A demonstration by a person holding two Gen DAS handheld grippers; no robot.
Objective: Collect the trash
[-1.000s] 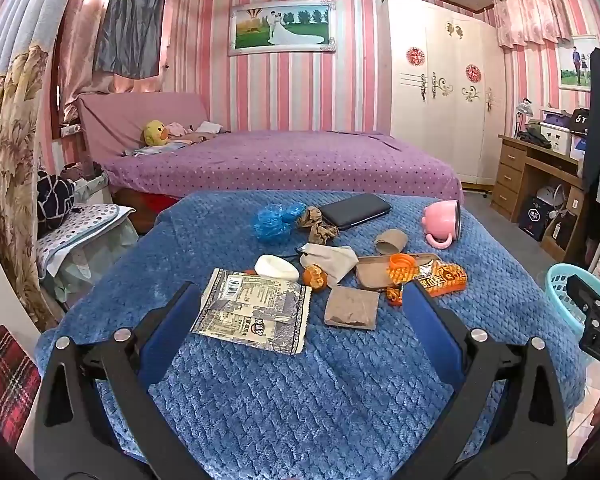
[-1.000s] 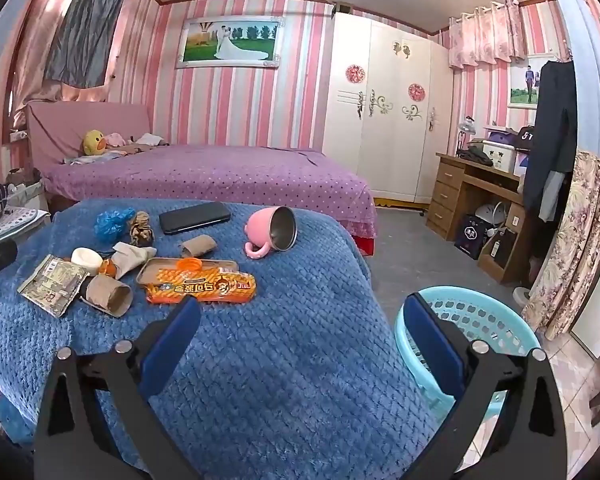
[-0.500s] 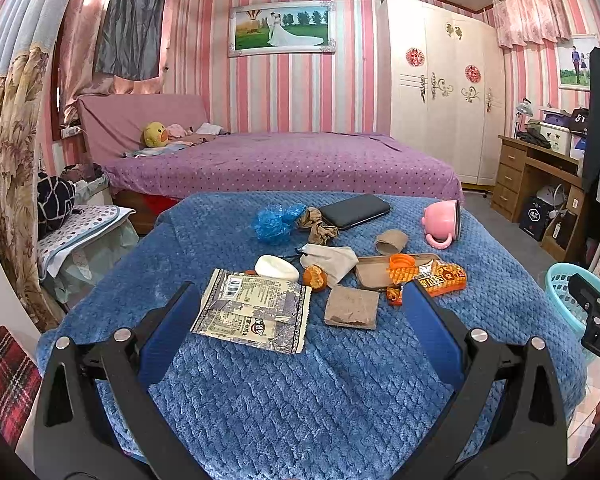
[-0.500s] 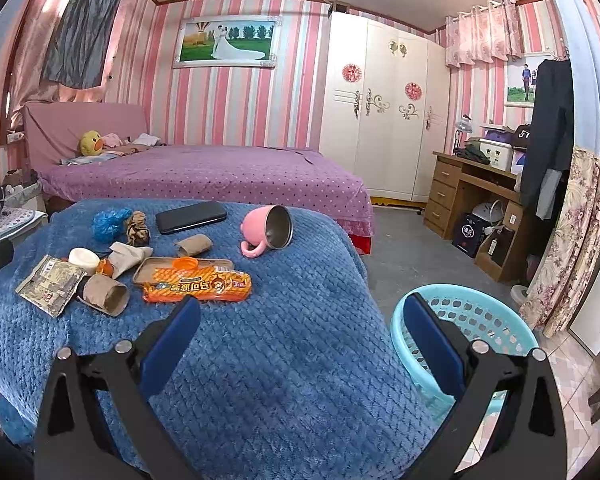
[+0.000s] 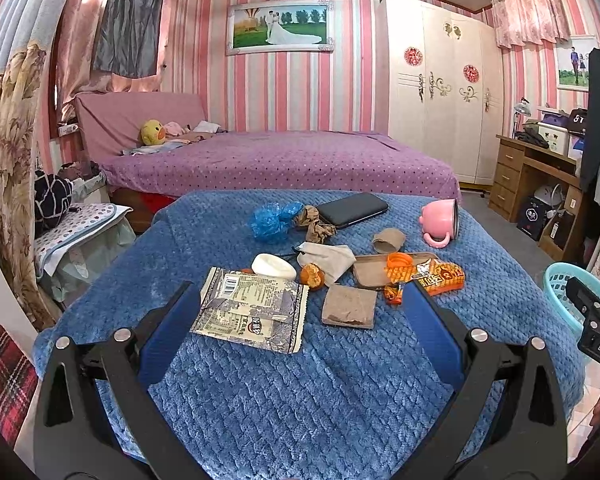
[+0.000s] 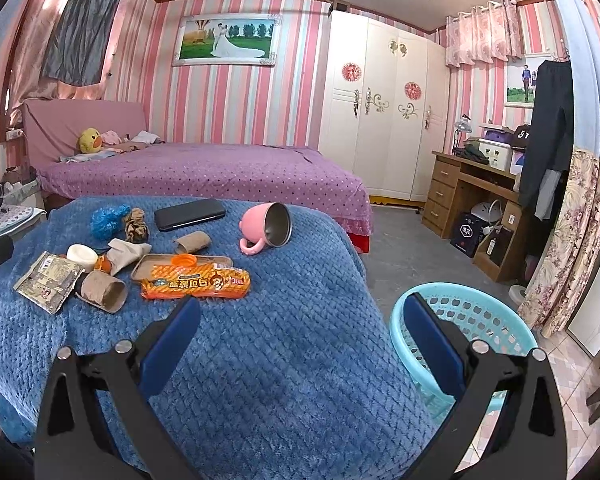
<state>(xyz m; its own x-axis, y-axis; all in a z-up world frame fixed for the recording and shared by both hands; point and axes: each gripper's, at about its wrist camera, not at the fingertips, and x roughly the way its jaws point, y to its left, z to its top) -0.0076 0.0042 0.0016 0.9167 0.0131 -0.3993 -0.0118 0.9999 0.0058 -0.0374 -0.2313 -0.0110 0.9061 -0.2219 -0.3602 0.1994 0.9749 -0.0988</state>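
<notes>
- The left gripper [image 5: 298, 300] stands wide open and holds nothing, low in the frame above the blue quilted blanket [image 5: 300, 392].
- The flat printed foil wrapper [image 5: 252, 309] lies between its fingers, at frame centre.
- The right gripper [image 6: 300, 316] is also wide open and empty; the turquoise plastic basket [image 6: 472, 312] sits at lower right.

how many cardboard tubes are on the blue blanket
2. One cardboard tube lies near the front beside the printed snack wrapper; the other tube lies farther back, between the black phone and the brown tray. More could hide under the clutter.
</notes>
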